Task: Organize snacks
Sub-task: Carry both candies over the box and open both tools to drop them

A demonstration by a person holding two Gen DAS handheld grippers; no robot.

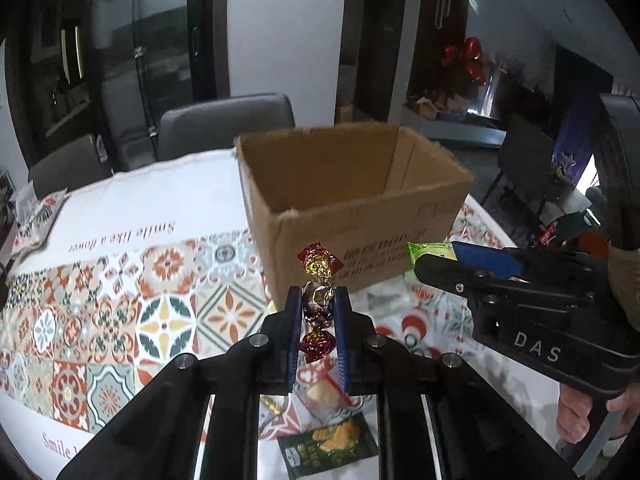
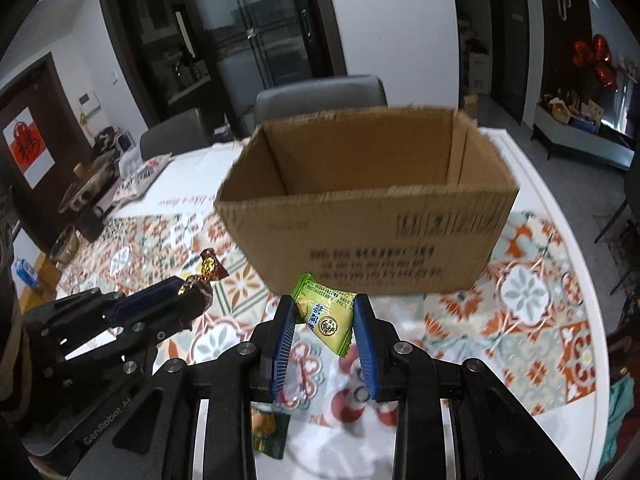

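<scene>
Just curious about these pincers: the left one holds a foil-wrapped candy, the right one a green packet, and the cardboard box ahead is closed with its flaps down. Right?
Nearly. The cardboard box is open: the right wrist view looks into it. The left gripper does hold the foil-wrapped candy, the right gripper the green packet.

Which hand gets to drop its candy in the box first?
Probably the right. Its tool holds the green snack packet facing the open brown cardboard box. The left tool, gripping the red-gold foil candy, looks slightly farther back.

Tiled-cloth table (image 2: pixel 532 280) under cardboard box (image 2: pixel 372 236)
</scene>
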